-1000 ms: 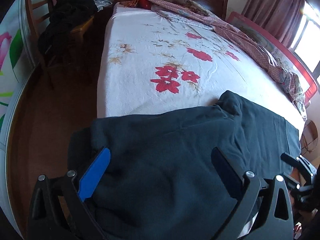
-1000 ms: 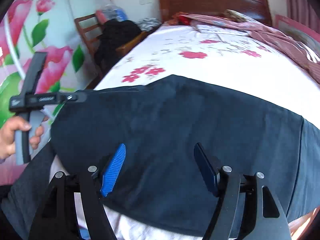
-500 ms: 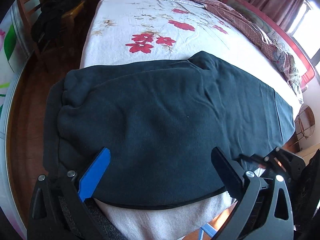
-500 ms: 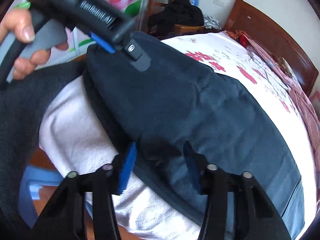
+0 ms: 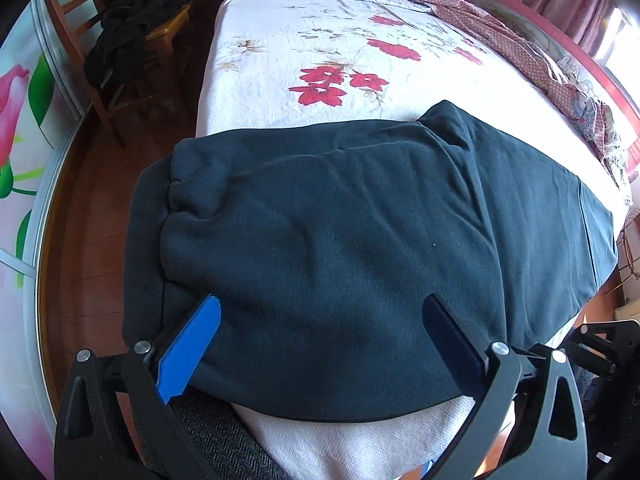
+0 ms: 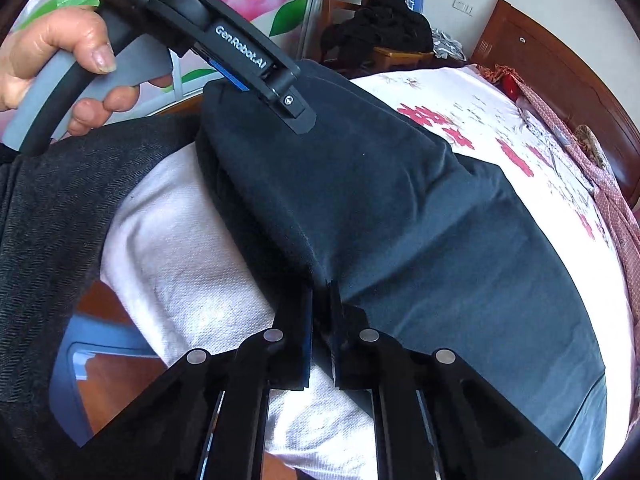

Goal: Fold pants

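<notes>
Dark pants (image 5: 340,248) spread flat across the foot of the bed (image 5: 280,64), near edge along the white cover. Right gripper (image 6: 320,300) clenched on that near hem, cloth pinched between the pads. Left gripper (image 5: 320,332) released, jaws wide, hovering over the fabric beside the bunched end. Best next, as a judgement: pinch the same hem with the left, match heights, lift both together, carry the edge straight across, keep layers aligned.

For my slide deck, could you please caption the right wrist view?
Right gripper shut on the near edge of dark pants spread on a floral bed.
</notes>
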The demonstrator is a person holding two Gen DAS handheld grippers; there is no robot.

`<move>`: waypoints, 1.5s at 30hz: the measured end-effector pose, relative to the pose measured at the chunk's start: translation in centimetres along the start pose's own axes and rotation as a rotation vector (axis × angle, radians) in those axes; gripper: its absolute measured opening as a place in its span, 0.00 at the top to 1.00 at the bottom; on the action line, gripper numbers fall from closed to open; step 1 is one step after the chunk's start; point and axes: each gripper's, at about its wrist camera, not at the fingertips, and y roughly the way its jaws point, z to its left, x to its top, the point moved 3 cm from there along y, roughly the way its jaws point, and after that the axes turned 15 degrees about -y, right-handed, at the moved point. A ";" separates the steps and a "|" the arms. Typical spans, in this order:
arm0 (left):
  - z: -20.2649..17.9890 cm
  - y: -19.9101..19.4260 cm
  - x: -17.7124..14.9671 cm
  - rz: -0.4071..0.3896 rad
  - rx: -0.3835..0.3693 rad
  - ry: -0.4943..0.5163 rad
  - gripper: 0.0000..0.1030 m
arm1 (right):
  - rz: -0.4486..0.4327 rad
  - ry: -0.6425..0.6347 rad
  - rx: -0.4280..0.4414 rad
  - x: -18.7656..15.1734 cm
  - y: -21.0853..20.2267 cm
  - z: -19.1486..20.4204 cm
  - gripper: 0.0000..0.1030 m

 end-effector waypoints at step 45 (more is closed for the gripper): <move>-5.0 2.0 -5.0 0.055 0.066 0.170 0.02 | -0.626 2.109 -0.466 -47.2 -15.6 -16.9 0.55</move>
